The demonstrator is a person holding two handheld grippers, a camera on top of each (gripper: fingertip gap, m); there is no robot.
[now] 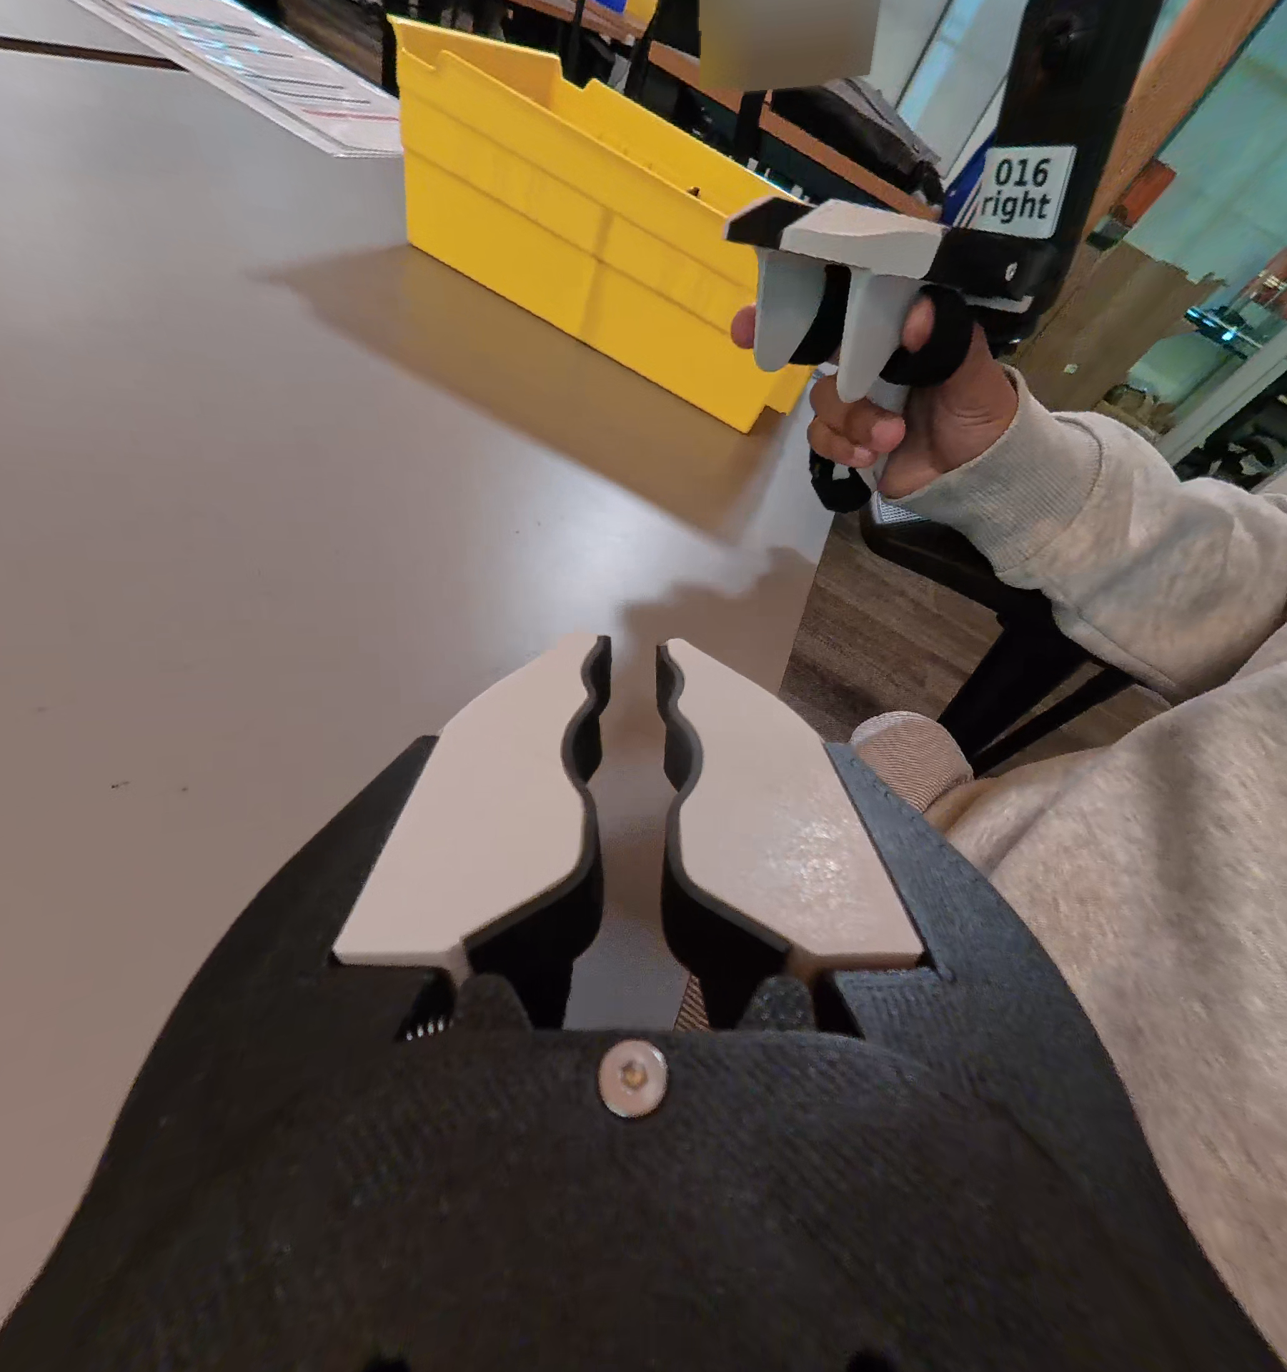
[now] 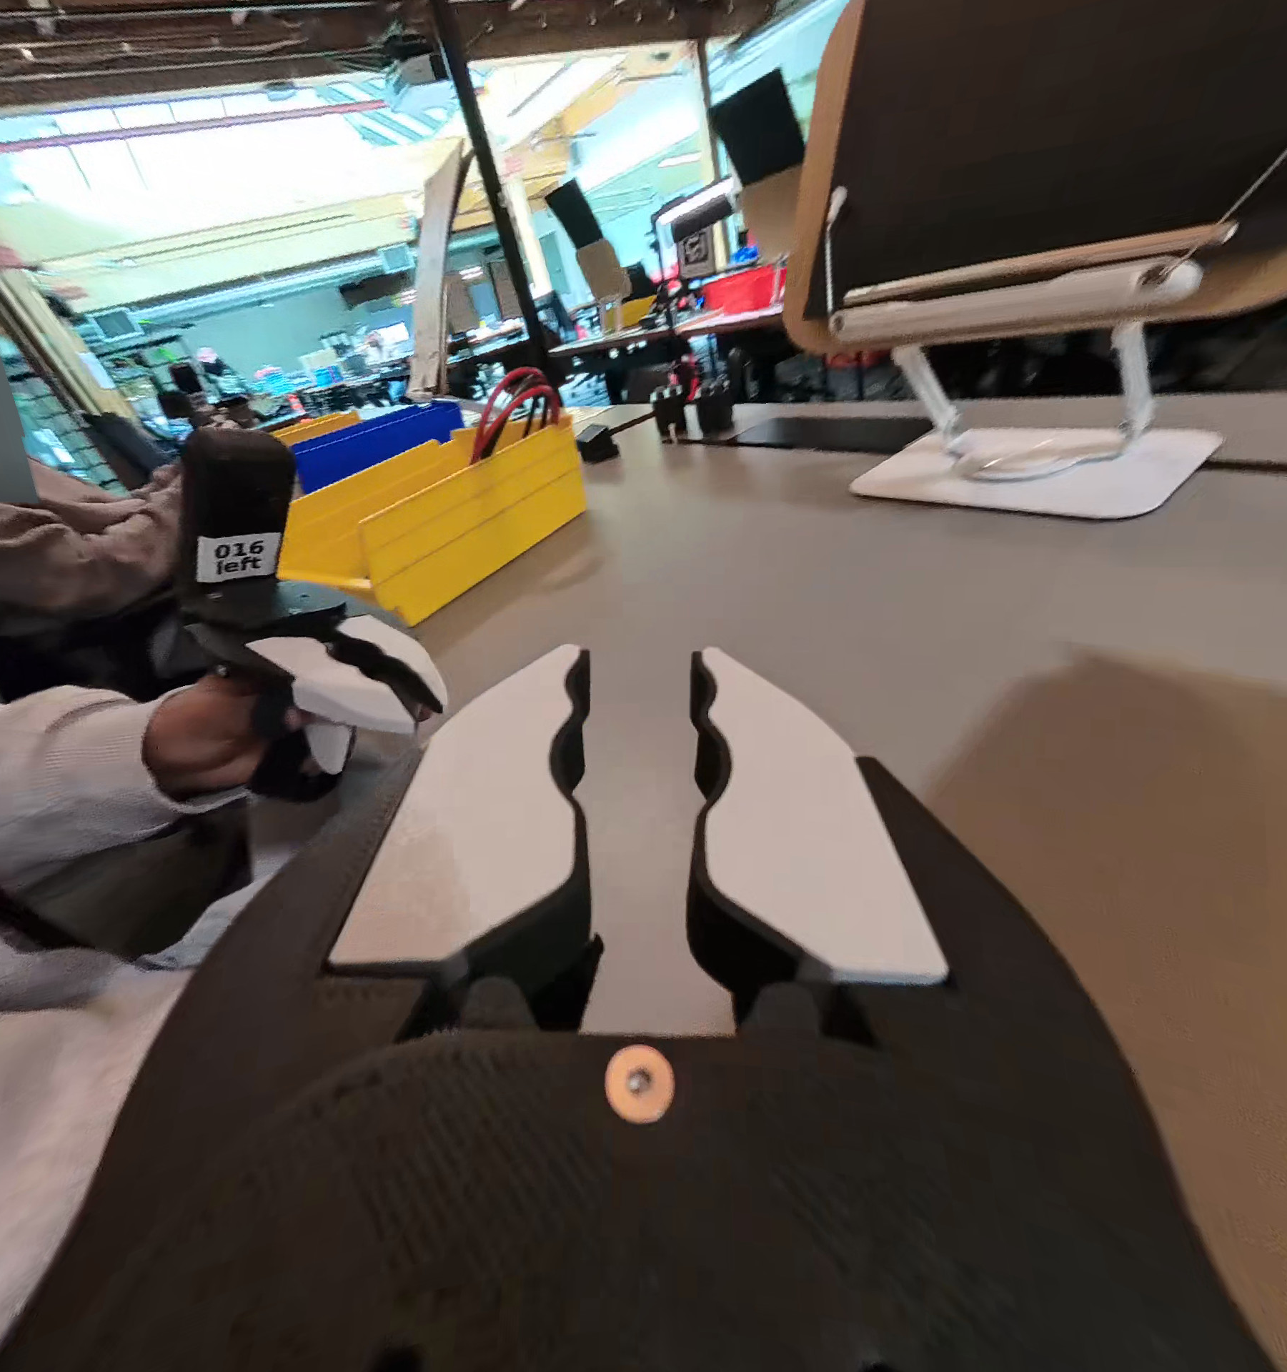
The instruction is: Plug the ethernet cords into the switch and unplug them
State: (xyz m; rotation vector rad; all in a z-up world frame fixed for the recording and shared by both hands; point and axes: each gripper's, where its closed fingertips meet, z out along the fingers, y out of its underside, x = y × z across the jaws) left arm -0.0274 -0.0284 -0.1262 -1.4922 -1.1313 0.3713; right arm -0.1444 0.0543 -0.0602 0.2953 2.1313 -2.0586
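No switch shows clearly in either view. Red and black cords [image 2: 523, 404] loop up out of a yellow bin [image 2: 469, 512] at the far left of the grey table [image 2: 811, 609]. A small black box [image 2: 595, 444] lies on the table behind the bin; I cannot tell what it is. My left gripper [image 1: 634, 649] is empty, its jaws a narrow gap apart, over the table's near edge. My right gripper [image 2: 640, 657] is open and empty, low over the table. Each gripper also shows in the other's view: the right one [image 1: 811, 371] held up with fingers pointing down, the left one [image 2: 421, 709] at the left.
The yellow bin [image 1: 573, 223] stands near the table's edge in the left wrist view. A blue bin [image 2: 380, 438] sits behind it. A white stand [image 2: 1034, 468] carrying a dark board is at the far right. Small black items [image 2: 692, 412] stand at the back. A person's grey sleeves hold both grippers.
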